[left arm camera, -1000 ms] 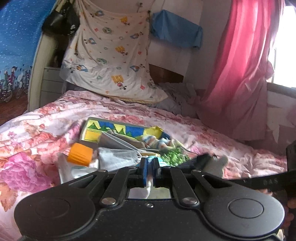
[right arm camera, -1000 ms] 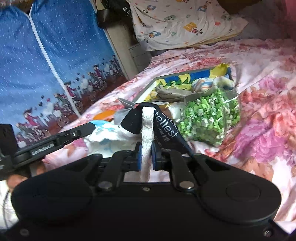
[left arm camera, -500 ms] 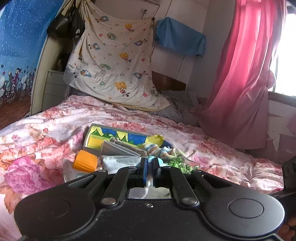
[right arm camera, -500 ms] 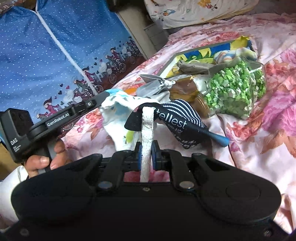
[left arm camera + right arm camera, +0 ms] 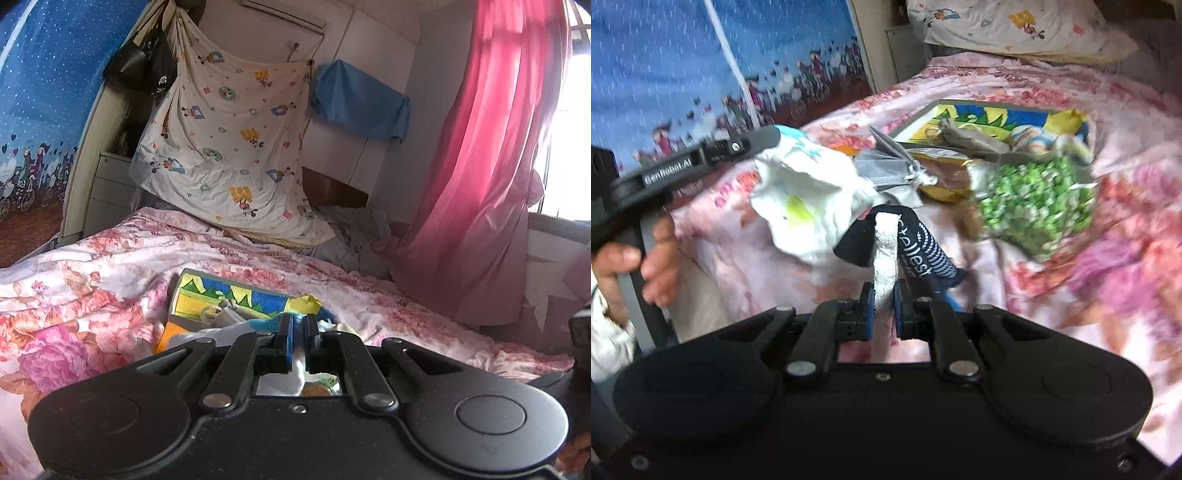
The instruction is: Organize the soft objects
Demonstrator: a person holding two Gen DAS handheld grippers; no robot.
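Both claws, left (image 5: pixel 772 138) and right (image 5: pixel 298 325), have lifted off the bed (image 5: pixel 1071 92), clamping the white diaper (image 5: pixel 809 199) and dark sock (image 5: pixel 919 251): ready for placing

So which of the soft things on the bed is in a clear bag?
The green bits, at the right of the pile in the right wrist view. They sit inside a crinkly see-through bag, while the white cloth and the dark sock are bare fabric, held by grippers.

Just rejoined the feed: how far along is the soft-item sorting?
Nothing clearly looks sorted yet. In hand: the left gripper and right gripper each pinch an edge of the white cloth, lifted between them. Left: the grey pouch, the green-patterned bag and the dark sock lie loose on the bedspread.
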